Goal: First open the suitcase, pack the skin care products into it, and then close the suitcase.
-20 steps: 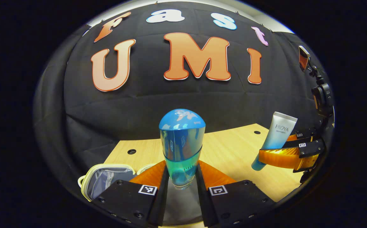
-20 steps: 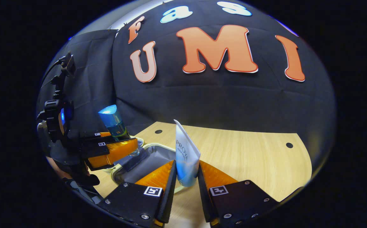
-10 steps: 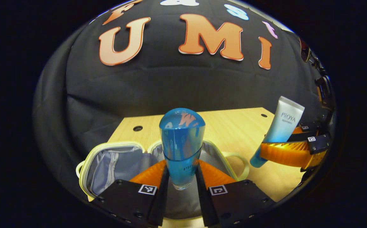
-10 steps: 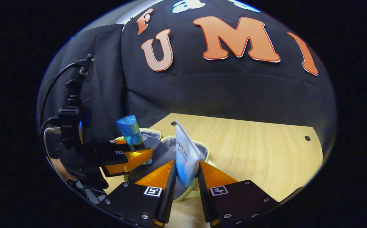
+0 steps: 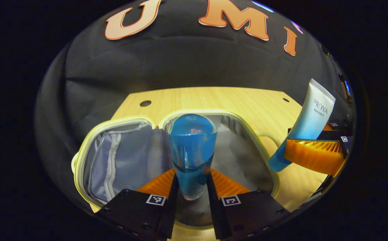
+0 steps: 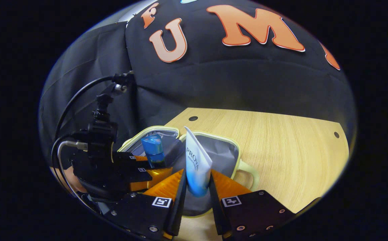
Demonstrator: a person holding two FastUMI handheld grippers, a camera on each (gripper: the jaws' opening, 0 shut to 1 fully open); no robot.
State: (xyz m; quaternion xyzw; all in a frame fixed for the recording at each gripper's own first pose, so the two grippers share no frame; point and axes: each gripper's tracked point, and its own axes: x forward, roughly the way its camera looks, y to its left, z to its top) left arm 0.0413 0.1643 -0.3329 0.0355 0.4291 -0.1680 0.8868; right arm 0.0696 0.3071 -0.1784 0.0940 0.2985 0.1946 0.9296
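A: What had moved since half a second earlier?

B: Both grippers had dropped lower over the suitcase, so the open case took up far more of the left gripper view, and the blue bottle had sunk in front of the lining instead of the wall.

A: Start from the left, then.

B: In the left gripper view, the small pale-yellow-trimmed suitcase with grey fabric lining (image 5: 120,160) lay flat open on the light wooden table (image 5: 214,100), its 2 halves side by side. The left half showed a grey mesh pocket. Over the hinge between the halves stood the translucent blue bottle with a rounded cap (image 5: 192,150), upright.

A: And the left gripper?

B: The left gripper (image 5: 192,192) was clamped on that bottle's lower body, both fingers pressing its sides.

A: Farther right?

B: The white-to-blue squeeze tube (image 5: 306,127) hung tilted above the table just past the case's right rim, its blue end down, held in the right gripper (image 5: 291,155).

A: What did the right gripper view show?

B: At left, the left gripper (image 6: 149,169) with the bottle (image 6: 153,154) over the case's left half. In the middle, the tube (image 6: 197,167) stood pinched between the right gripper's (image 6: 195,194) fingers, above the case's (image 6: 224,154) right half. The case's loop handle (image 6: 251,174) lay on the table (image 6: 281,144) to the right.
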